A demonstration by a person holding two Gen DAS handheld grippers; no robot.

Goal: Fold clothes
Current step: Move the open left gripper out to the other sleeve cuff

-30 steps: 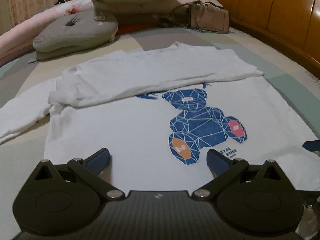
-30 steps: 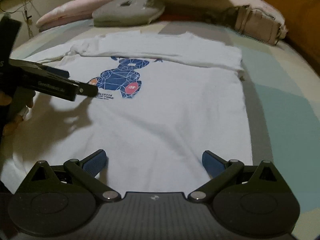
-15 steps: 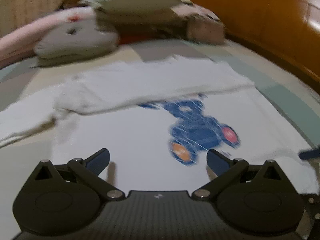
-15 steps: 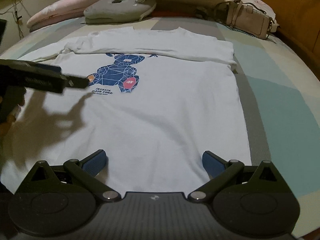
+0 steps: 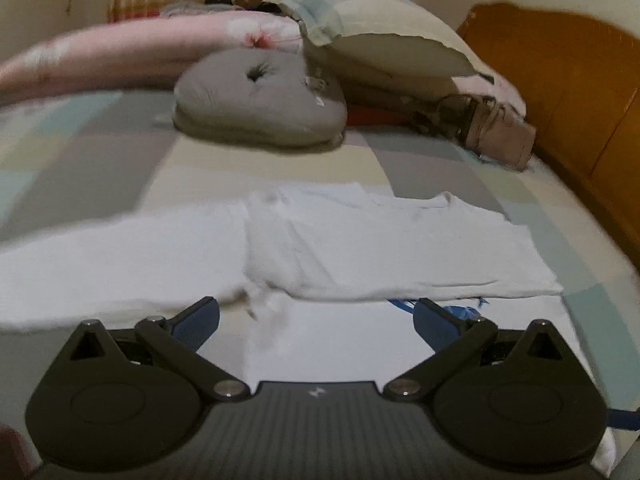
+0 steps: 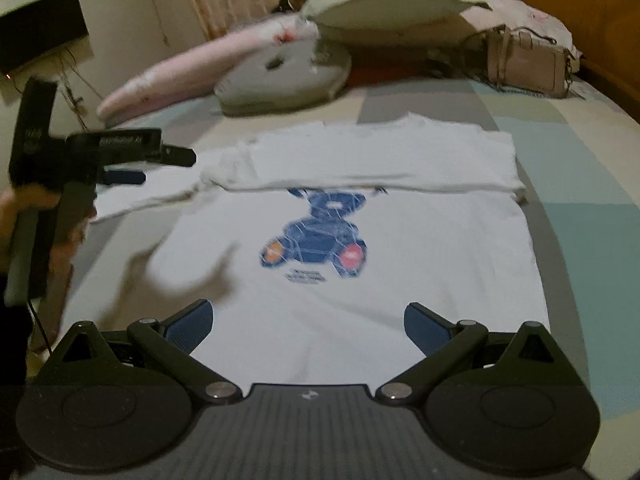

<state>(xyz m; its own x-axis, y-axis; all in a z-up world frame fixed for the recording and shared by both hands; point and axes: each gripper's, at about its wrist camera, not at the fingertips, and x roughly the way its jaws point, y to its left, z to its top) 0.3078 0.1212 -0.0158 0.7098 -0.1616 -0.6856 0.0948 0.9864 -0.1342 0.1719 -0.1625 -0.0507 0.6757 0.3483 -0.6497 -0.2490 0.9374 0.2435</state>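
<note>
white bear-print sweatshirt lies flat, one sleeve folded across.

A grey cushion is lying on the bed beside a big pillow — a handbag is sitting near the wooden headboard, pink quilt behind.

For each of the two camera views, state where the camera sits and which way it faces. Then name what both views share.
Left wrist: on the left gripper, low over the white shirt, facing the grey cushion; its own open fingers show.
Right wrist: on the right gripper at the shirt's hem, facing the pillows; its open fingers, the left gripper and a hand show.
Shared: shirt, cushion, handbag.
</note>
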